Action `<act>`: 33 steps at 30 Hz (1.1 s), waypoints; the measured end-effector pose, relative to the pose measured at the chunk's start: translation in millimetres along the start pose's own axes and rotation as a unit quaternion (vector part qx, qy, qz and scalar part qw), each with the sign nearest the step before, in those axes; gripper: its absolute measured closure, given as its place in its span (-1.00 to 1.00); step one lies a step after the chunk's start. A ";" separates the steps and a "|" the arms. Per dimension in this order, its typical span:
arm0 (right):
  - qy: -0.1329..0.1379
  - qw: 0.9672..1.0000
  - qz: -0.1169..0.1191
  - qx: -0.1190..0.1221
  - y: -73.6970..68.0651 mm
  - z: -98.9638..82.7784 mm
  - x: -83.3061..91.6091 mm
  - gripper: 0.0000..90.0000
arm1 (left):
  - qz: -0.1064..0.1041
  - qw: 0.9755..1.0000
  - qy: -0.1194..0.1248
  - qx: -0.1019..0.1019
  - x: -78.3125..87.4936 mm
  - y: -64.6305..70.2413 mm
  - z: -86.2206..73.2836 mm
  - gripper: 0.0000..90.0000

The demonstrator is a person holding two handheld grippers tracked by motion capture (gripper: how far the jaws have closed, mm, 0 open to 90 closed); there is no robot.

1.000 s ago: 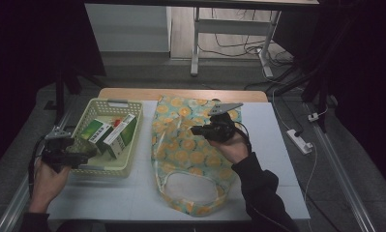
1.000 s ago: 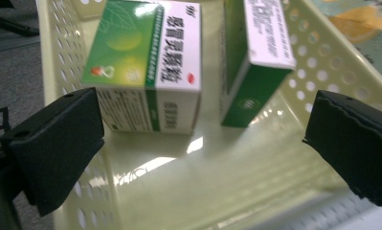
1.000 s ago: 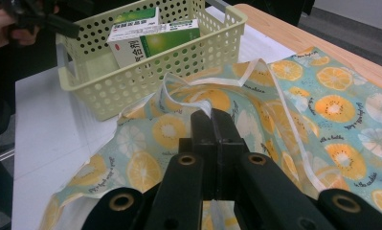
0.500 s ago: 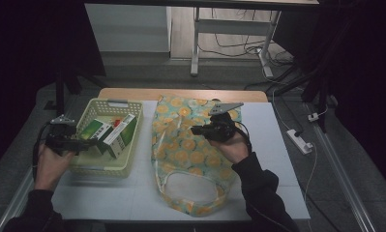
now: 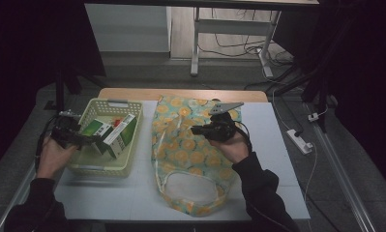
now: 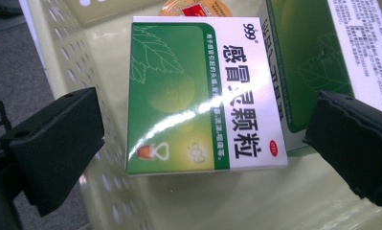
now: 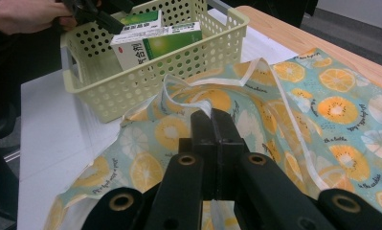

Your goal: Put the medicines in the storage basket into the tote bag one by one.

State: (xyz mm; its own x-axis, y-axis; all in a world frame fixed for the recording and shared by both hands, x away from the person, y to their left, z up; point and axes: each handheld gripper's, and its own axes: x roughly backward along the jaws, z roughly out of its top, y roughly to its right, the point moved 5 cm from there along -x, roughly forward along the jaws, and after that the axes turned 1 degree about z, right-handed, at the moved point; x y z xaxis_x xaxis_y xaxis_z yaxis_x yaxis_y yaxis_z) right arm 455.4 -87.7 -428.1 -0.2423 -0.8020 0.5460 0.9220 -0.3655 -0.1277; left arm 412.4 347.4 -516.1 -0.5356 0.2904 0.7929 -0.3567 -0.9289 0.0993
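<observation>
The left tool [image 6: 198, 129] stands spread around the green box [image 6: 198, 91] at centre frame, pads not yet touching; closing off-centre could snag the taller neighbouring box [image 5: 119, 135] or slip on the glossy face. Both boxes sit in the yellow basket [image 5: 103, 166], centre left. The right tool [image 7: 211, 129], pressed together, pinches the orange-print bag [image 5: 181, 145] lying on the surface.

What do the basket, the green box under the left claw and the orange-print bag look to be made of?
Basket: pale yellow plastic, likely rigid; moulded perforated walls.
Green box: glossy printed cardboard, a light streak glaring across its face.
Bag: thin printed fabric, perhaps coated; it lies flat and creases softly.
</observation>
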 end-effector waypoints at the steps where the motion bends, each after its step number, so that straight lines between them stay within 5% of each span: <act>1: -0.001 1.000 0.000 0.000 -0.1 0.0 0.1 1.00 | -0.001 1.000 -0.006 -0.002 -1.6 0.1 0.5 -1.00; 8: 0.000 1.000 0.001 0.000 0.0 0.2 0.8 1.00 | -0.004 0.999 -0.049 -0.014 -10.6 0.6 2.2 -0.98; 19: 0.000 1.000 0.002 0.000 0.5 0.0 0.7 1.00 | 0.013 0.997 -0.065 -0.030 -12.1 1.8 2.7 -0.93; 25: -0.002 1.000 0.003 -0.001 0.4 -0.4 0.0 1.00 | 0.014 0.994 -0.099 -0.038 -17.2 2.6 1.3 -0.76; 33: 0.000 1.000 0.002 -0.002 1.2 -0.2 1.2 1.00 | 0.010 0.995 -0.098 -0.023 -14.7 0.4 0.2 -0.65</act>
State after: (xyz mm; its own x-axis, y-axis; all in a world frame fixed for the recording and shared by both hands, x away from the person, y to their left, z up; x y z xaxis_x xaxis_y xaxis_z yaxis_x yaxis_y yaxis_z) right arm 456.1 -89.2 -427.7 -0.2387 -0.8033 0.5457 0.9218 -0.3642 -0.1329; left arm 420.3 342.7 -527.6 -0.3856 0.2179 0.8966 -0.3843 -0.9214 0.0586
